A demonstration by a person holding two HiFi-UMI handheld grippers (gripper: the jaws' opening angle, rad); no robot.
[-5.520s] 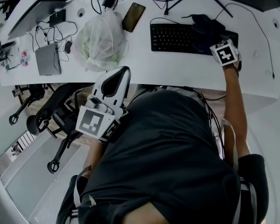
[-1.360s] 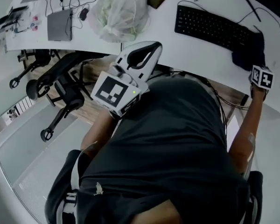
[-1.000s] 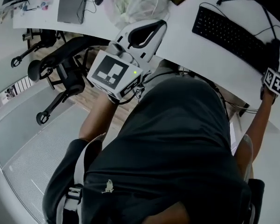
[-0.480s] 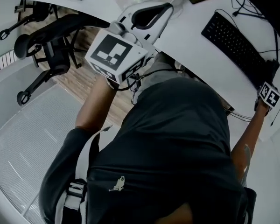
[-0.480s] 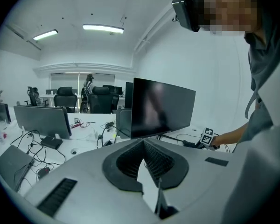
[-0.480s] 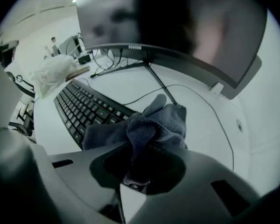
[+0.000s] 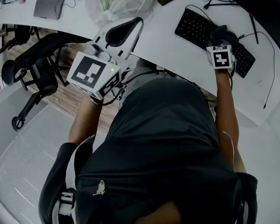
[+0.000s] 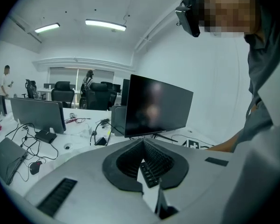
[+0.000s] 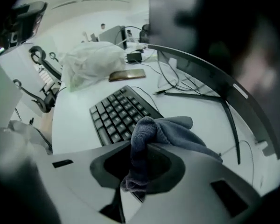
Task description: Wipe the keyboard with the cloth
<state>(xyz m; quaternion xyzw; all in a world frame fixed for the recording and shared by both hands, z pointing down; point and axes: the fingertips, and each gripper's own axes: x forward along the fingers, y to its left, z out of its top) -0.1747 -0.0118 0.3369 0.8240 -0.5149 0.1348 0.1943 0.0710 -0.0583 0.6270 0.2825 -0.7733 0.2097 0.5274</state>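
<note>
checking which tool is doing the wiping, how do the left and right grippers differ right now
Load: the right gripper is shut on the cloth; the left gripper is shut with nothing between its jaws.
Place: the right gripper is over the keyboard, with the cloth draped ahead of it; the left gripper is held off to the keyboard's left, touching nothing.
Shared: both have their jaws closed.
</note>
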